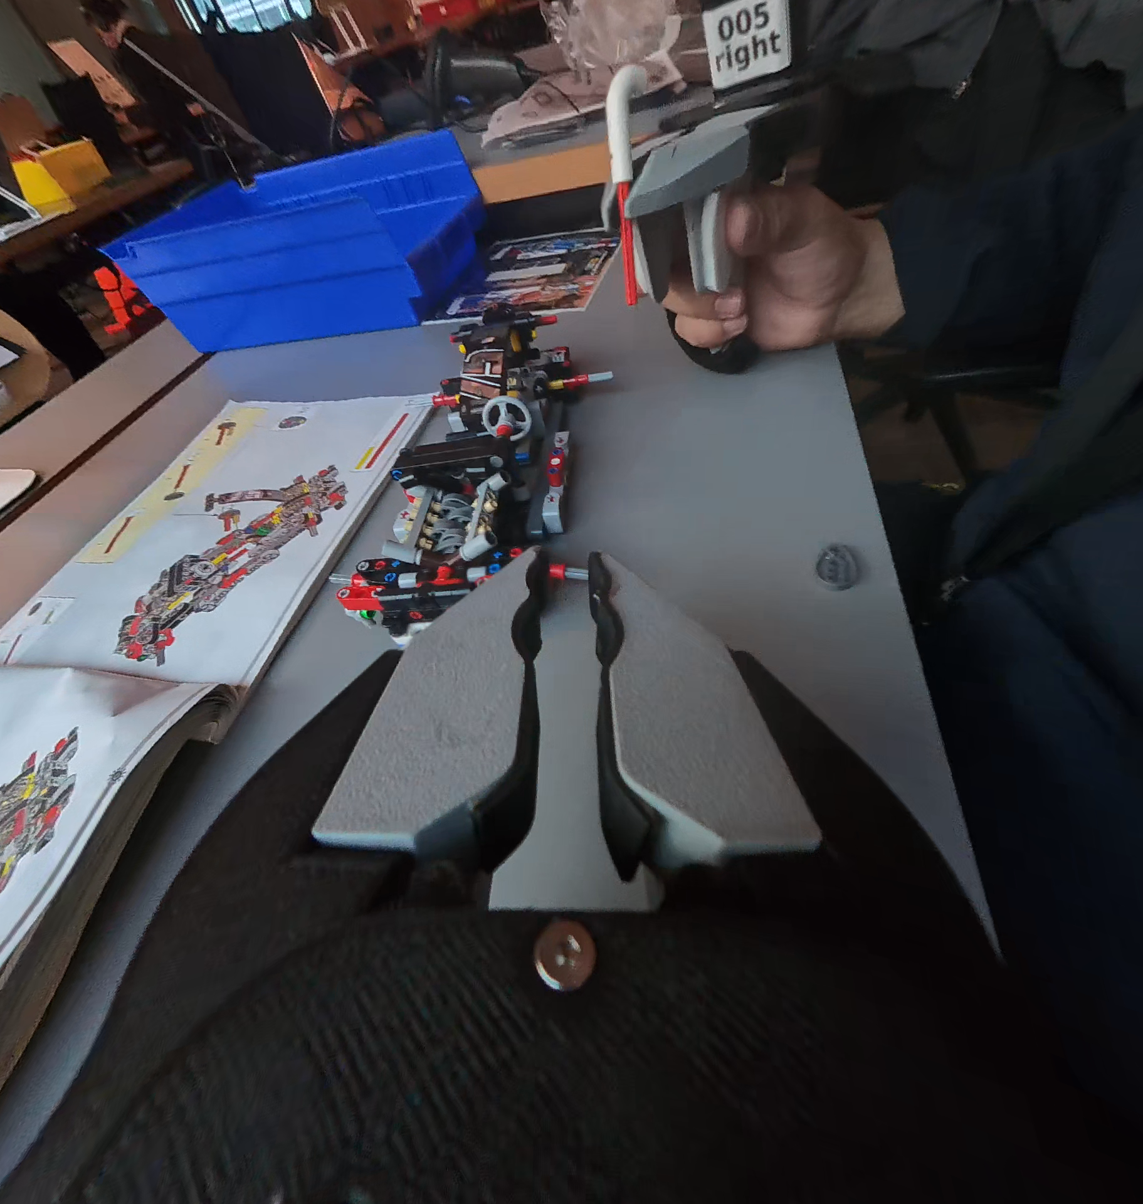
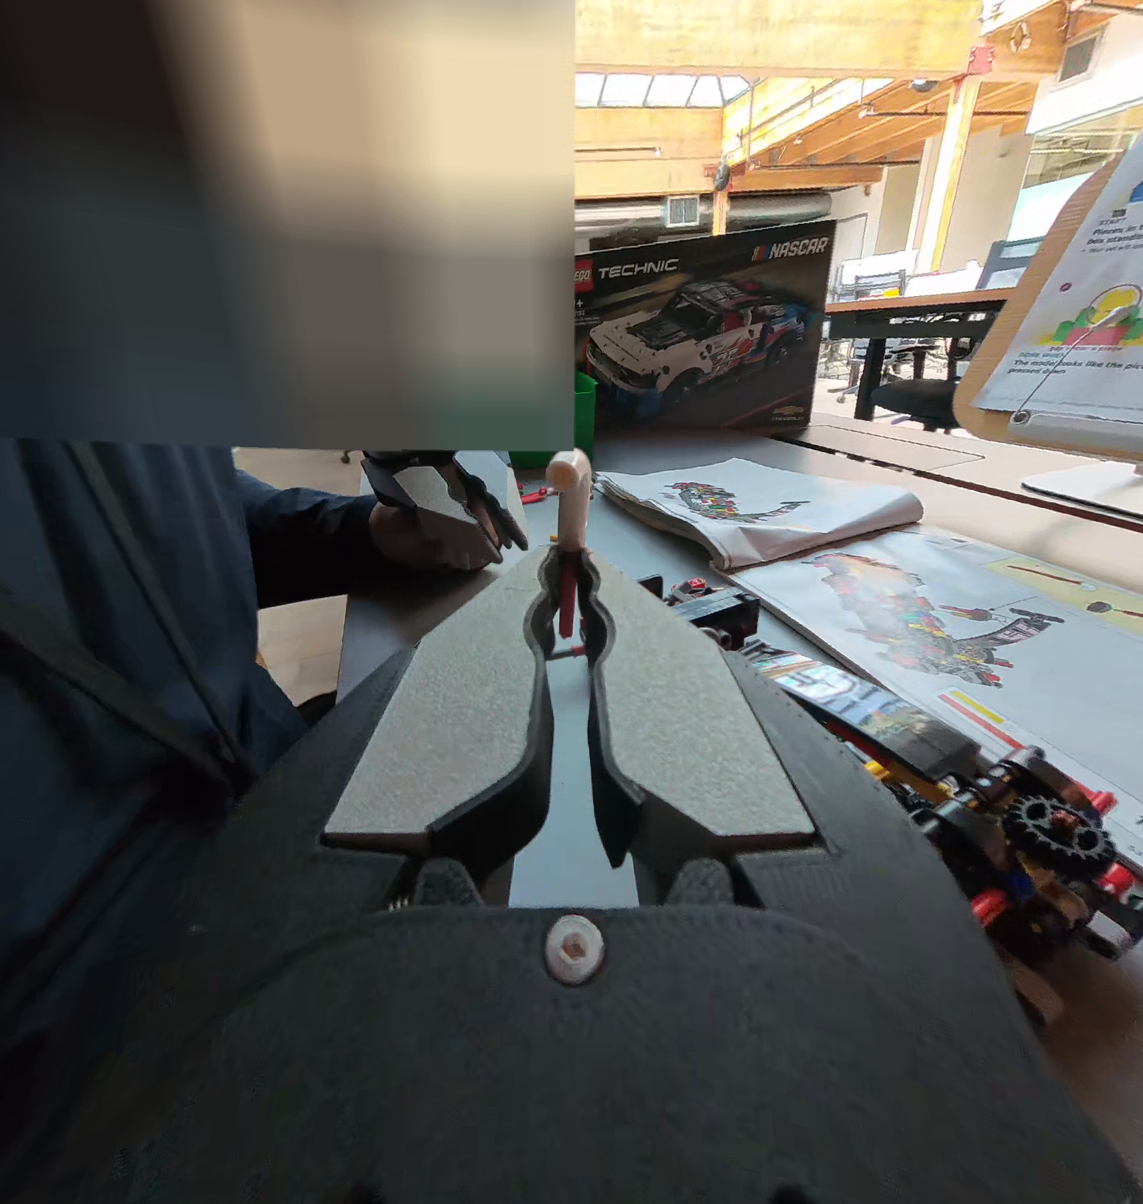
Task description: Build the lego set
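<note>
A partly built black, red and grey brick car model [image 1: 484,469] lies on the grey table [image 1: 718,456]; it also shows in the right wrist view [image 2: 946,769]. My left gripper [image 1: 565,570] is low over the table at the model's near end. Its jaws stand a little apart, and a short grey axle stub with a red bush [image 1: 565,573] shows in the gap at the tips. My right gripper [image 2: 568,567] is raised above the table edge, also in the left wrist view [image 1: 634,215]. It is shut on a red axle [image 2: 565,606] topped by a white curved tube [image 2: 572,501].
An open instruction book [image 1: 197,534] lies left of the model. Stacked blue bins [image 1: 308,241] stand behind it. A small grey round piece [image 1: 837,565] lies near the table's right edge. A set box [image 2: 705,326] and a sheet on a stand [image 2: 1077,293] are at the back. Some 12 centimeters of space lies between my two pairs of fingers.
</note>
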